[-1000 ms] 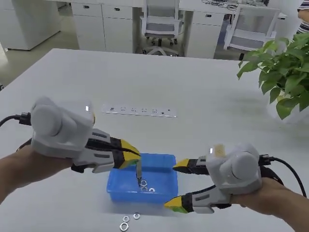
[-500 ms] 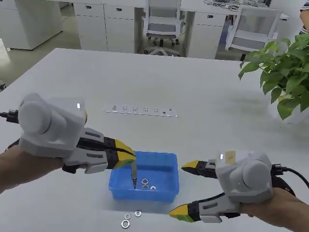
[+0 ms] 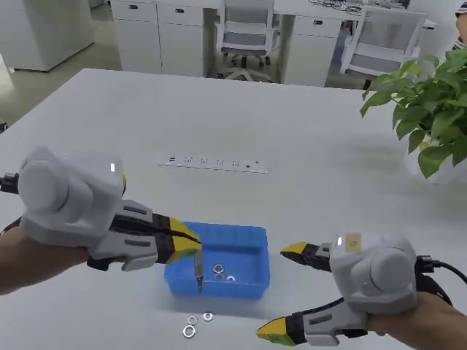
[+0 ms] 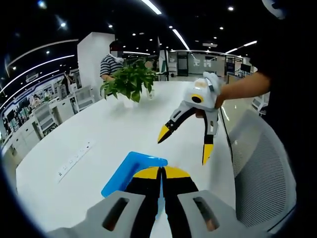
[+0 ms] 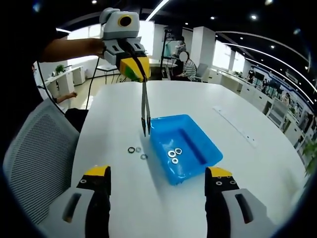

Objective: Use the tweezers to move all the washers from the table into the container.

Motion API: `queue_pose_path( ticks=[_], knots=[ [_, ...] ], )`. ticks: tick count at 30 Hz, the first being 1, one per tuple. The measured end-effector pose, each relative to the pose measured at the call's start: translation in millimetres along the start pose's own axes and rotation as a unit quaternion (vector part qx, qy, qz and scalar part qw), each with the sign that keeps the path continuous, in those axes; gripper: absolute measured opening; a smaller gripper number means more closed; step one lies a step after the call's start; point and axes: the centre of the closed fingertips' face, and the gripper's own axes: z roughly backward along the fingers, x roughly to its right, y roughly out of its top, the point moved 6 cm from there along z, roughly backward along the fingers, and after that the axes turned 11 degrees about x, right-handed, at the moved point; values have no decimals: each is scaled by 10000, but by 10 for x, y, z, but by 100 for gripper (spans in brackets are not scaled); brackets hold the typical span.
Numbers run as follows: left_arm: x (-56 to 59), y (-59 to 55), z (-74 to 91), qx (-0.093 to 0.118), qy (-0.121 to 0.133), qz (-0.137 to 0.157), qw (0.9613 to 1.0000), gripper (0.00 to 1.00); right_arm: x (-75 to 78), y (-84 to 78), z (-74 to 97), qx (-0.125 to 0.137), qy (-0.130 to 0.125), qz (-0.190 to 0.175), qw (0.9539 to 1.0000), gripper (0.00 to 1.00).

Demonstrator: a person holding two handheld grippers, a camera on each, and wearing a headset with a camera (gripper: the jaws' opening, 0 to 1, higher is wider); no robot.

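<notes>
left gripper (image 3: 191, 244): jaws pressed together on the top end of the tweezers, which hang point-down at the container's near-left corner.
tweezers (image 3: 198, 273): thin, stiff bright metal, two slim legs tapering to fine points. The right gripper view has the points close together with nothing between them, poised above the table just beside the container's edge.
washers (image 3: 191, 326): and there they are, three small flat metal rings bunched on the white table, just beside the container's near wall.
handling: they look light, hard and slick, lying flat on a smooth top, so likely to skate away or flick out of a pinch. The best bite is probably one leg through the hole and the other outside the rim, squeezed gently.
container (image 3: 248, 233): a shallow blue plastic tray with smooth walls and rounded corners, and three more rings (image 3: 222, 272) already on its floor.
right gripper (image 3: 276, 291): jaws spread wide, yellow tips well apart, holding nothing. It hovers near the container's right end.
</notes>
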Motion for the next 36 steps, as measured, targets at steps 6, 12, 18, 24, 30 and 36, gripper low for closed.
queue_pose_path(
  ticks=[6,12,18,24,30,36],
  knots=[
    [56,-85,-45,-16,-37,-13,10000,5,-14,-40,29,-37,-84,-41,9999,86],
    [77,-151,-76,-24,-66,-7,10000,5,-41,-54,41,-25,-144,-109,9998,93],
    [73,-234,-109,-30,-45,37,10000,5,-86,-78,39,-19,-133,-204,9997,96],
    [79,-304,-152,-47,-60,56,10000,5,-113,-95,43,-37,-121,-216,9997,98],
    [76,-353,-207,-82,-93,52,9999,5,-123,-123,57,-27,-121,-220,9997,96],
    [59,-401,-249,-121,-107,69,9998,5,-117,-151,85,-43,-155,-244,9996,96]
  ],
)
